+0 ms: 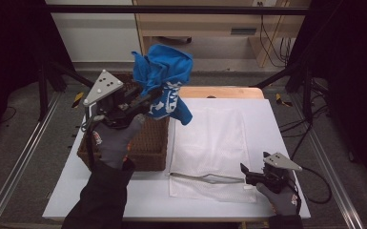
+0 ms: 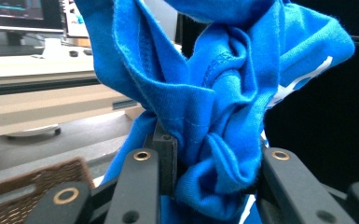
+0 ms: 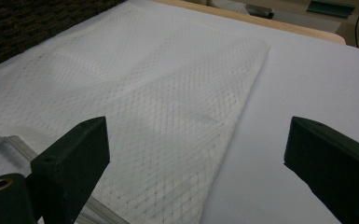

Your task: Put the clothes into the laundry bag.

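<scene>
Left tongs [image 1: 156, 95] clamp a bunched blue shirt [image 1: 164, 76] raised over the wicker basket [image 1: 150, 143]; right tongs [image 1: 244, 174] gape wide, empty, at the mesh bag's [image 1: 209, 143] near right corner on the tabletop [image 1: 267, 124]

Basket [image 1: 147, 143] walls off left; bare table [image 1: 267, 119] right of mesh bag [image 1: 214, 143].

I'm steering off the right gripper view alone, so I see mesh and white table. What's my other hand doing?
Observer: The left gripper is shut on a bunched blue shirt, held in the air.
Operator: Above what?
Observer: Over the far edge of a brown wicker basket, left of the white mesh bag.
Operator: Is the bag's mouth open?
Observer: Its zipper edge gapes slightly at the near end, beside your open right gripper.
</scene>
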The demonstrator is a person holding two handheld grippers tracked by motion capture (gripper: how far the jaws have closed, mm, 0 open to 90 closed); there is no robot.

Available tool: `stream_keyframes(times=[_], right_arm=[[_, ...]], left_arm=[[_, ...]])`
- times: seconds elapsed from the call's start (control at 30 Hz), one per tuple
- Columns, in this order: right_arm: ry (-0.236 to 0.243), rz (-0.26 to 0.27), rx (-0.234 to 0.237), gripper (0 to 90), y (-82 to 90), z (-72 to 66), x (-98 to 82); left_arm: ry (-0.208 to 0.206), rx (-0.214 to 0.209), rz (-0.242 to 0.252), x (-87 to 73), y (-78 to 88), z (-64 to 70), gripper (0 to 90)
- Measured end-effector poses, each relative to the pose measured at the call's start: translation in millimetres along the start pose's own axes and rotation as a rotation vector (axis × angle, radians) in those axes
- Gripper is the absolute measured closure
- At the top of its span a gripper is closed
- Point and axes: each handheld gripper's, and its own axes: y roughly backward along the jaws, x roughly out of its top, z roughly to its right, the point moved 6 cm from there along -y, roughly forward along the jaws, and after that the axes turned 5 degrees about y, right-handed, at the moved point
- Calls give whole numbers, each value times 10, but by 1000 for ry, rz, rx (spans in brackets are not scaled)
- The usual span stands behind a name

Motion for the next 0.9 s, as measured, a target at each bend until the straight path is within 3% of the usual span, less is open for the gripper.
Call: stream_keyframes(times=[0.3, 0.33, 0.43, 0.6, 0.8, 0.9], right_arm=[[-6, -8, -2, 70, 28, 33, -49], [-2, -7, 0, 70, 29, 38, -57], [2, -4, 0, 69, 37, 35, -66], [7, -6, 20, 55, 41, 19, -87], [13, -20, 38, 38, 41, 1, -115], [23, -20, 65, 35, 41, -34, -132]], left_arm=[[-16, -77, -22, -130, -315, 348, 685], [-19, -97, -36, -206, -421, 421, 685], [-19, -112, -49, -272, -503, 481, 685], [-24, -146, -98, -533, -758, 645, 684], [-24, -162, -140, -733, -949, 751, 684], [-32, -168, -178, -938, -1112, 834, 683]])
